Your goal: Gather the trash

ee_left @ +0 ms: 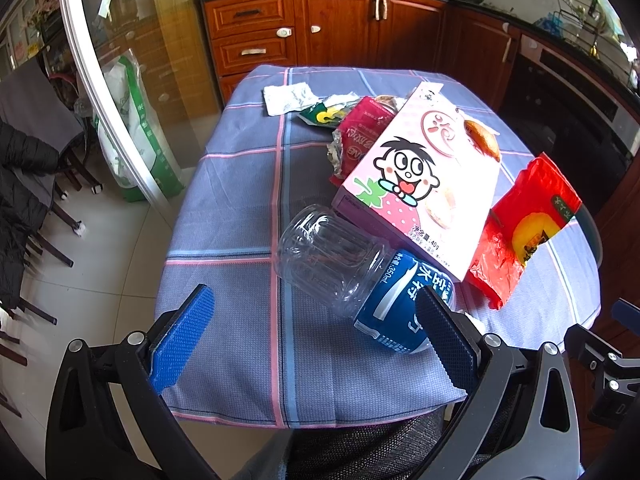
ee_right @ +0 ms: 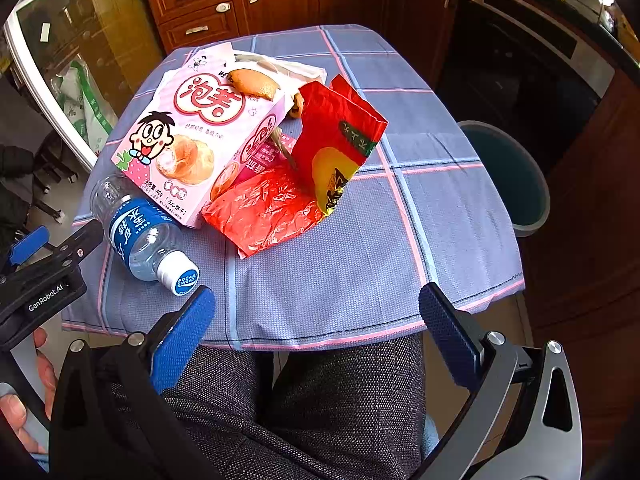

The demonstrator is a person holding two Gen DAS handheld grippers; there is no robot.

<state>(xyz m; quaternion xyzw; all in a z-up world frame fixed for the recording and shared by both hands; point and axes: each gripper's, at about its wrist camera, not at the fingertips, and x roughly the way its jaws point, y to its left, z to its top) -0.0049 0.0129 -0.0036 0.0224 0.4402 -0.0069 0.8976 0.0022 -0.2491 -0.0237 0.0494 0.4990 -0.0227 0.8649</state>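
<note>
**Litter heaped on checked tablecloth as two grippers wait at table's edge**

A small table draped in a blue cloth point(ee_right: 340, 248) with pink and pale-blue lines holds a pile of rubbish. In the left wrist view, the left gripper point(ee_left: 316, 320) stands with its jaws spread wide and nothing between them; its right finger point(ee_left: 444, 332) sits just in front of the blue label of an empty plastic bottle point(ee_left: 348, 276), which lies on its side at about 1 o'clock from the gripper, base pointing away. Beyond the bottle, a pink snack box point(ee_left: 416, 184) with a cartoon face rests tilted over a dark red wrapper point(ee_left: 360, 136). At 2 o'clock lies a crumpled red packet point(ee_left: 520, 224). Farther back, near 12 o'clock, are a small green wrapper point(ee_left: 320, 114) and a crumpled white tissue point(ee_left: 288, 98).

In the right wrist view, the right gripper point(ee_right: 316, 312) is likewise wide open and empty, hovering at the near edge of the table above the person's grey-trousered lap point(ee_right: 320, 400). The bottle's white cap point(ee_right: 182, 274) lies at 10 o'clock, just beside the left finger. A teal bin point(ee_right: 516, 176) stands on the floor just beside the table at 2 o'clock. Wooden kitchen cabinets point(ee_left: 332, 24) line the back wall.
</note>
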